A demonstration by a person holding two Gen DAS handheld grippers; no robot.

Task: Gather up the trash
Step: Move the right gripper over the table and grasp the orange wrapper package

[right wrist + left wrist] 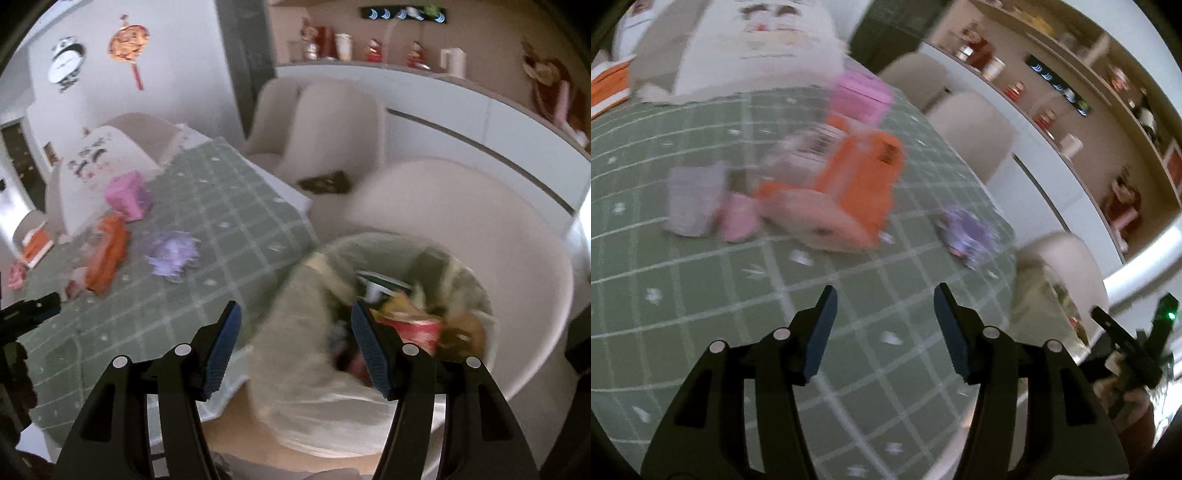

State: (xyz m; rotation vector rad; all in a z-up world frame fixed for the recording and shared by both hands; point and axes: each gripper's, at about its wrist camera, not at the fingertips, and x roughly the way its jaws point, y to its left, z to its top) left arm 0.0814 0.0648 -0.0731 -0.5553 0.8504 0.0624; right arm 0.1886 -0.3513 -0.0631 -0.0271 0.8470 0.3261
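My left gripper (884,314) is open and empty above the green checked tablecloth (701,295). Ahead of it lie a blurred orange packet (849,181), a grey cup (694,199), a small pink piece (738,218) and a purple crumpled wrapper (967,236). My right gripper (295,332) is open and empty, held over the rim of a lined trash bin (325,369) with several pieces of trash inside (417,321). The purple wrapper (171,254) and orange packet (107,254) also show on the table in the right wrist view.
A pink box (860,92) and a white cat-print cushion (757,48) are at the table's far side. Beige chairs (332,122) stand by the table, one (480,229) behind the bin. A white counter with shelves of ornaments (1052,122) runs along the right.
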